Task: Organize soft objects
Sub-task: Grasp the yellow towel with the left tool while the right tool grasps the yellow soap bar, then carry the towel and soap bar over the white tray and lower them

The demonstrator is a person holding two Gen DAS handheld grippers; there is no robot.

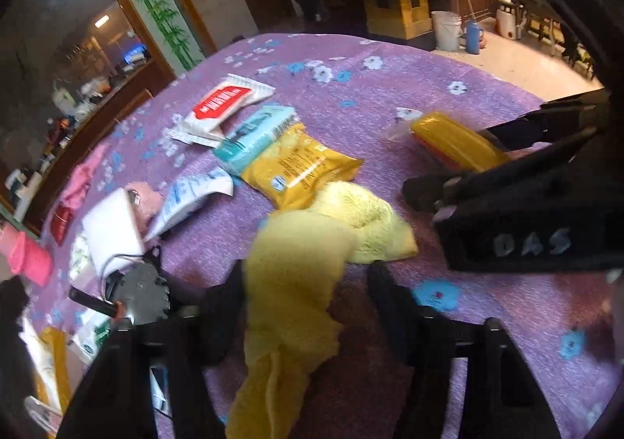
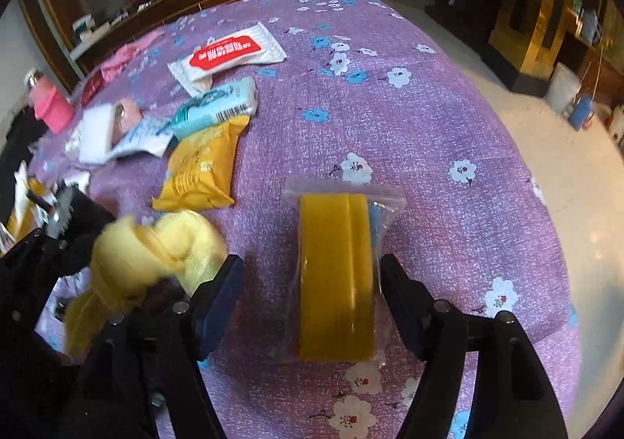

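Left wrist view: a yellow towel [image 1: 296, 283] is seen between the fingers of the left gripper [image 1: 308, 294]. One finger [image 1: 230, 291] touches the fabric, the other stands apart from it, so a firm hold cannot be told. The towel trails over a purple flowered cloth [image 1: 390, 119], beside a yellow packet [image 1: 300, 166]. Right wrist view: the right gripper [image 2: 312, 283] is spread wide around a bagged yellow sponge [image 2: 335, 275] lying on the cloth. A gap is seen on the left; the right side looks close, contact unclear.
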